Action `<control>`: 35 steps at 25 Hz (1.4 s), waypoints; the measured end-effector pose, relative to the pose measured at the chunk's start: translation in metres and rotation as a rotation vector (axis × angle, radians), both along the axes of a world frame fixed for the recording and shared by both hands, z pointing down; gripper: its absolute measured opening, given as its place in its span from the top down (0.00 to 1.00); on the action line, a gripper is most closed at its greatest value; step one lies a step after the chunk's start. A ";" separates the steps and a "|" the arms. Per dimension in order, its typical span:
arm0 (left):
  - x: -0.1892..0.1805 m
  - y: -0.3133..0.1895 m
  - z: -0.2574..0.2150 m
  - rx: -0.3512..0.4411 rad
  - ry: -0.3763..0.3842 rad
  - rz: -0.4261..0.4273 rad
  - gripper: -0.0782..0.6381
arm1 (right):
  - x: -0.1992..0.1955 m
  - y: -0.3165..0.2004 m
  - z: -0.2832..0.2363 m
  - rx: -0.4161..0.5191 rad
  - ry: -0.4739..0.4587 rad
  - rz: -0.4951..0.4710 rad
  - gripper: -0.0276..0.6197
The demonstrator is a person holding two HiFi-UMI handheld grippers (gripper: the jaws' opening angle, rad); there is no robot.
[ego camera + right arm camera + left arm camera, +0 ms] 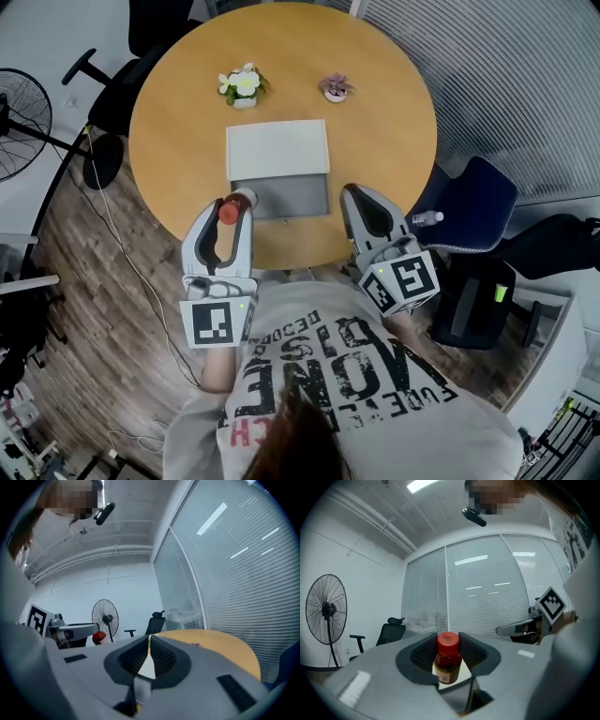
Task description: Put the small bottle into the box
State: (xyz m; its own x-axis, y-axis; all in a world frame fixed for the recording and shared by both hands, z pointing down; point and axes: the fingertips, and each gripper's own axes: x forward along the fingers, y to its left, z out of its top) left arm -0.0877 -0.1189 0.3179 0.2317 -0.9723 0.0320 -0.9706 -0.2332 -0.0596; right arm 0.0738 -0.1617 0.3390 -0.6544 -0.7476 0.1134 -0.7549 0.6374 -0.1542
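A small amber bottle (234,205) with a red cap (448,642) stands upright between the jaws of my left gripper (234,208), which is shut on it. In the head view this gripper hovers just left of the open grey box (280,195), whose white lid (277,148) lies folded back behind it on the round wooden table (178,112). My right gripper (358,202) is held near the table's front edge, right of the box, shut with nothing between its jaws. In the right gripper view the fingertips (148,641) meet and point over the table.
Two small flower pots (244,86) (335,87) stand at the table's far side. A blue chair (473,202) with a clear bottle (427,218) is at the right, a black office chair (103,89) and a standing fan (17,122) at the left.
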 end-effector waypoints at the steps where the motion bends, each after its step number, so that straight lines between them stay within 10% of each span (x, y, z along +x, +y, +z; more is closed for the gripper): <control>1: 0.002 -0.002 0.000 0.000 0.001 -0.004 0.68 | 0.002 -0.002 0.001 -0.003 0.003 -0.003 0.92; 35: -0.029 -0.037 -0.007 -0.016 0.015 0.055 0.68 | 0.008 -0.026 -0.014 -0.013 -0.023 0.127 0.92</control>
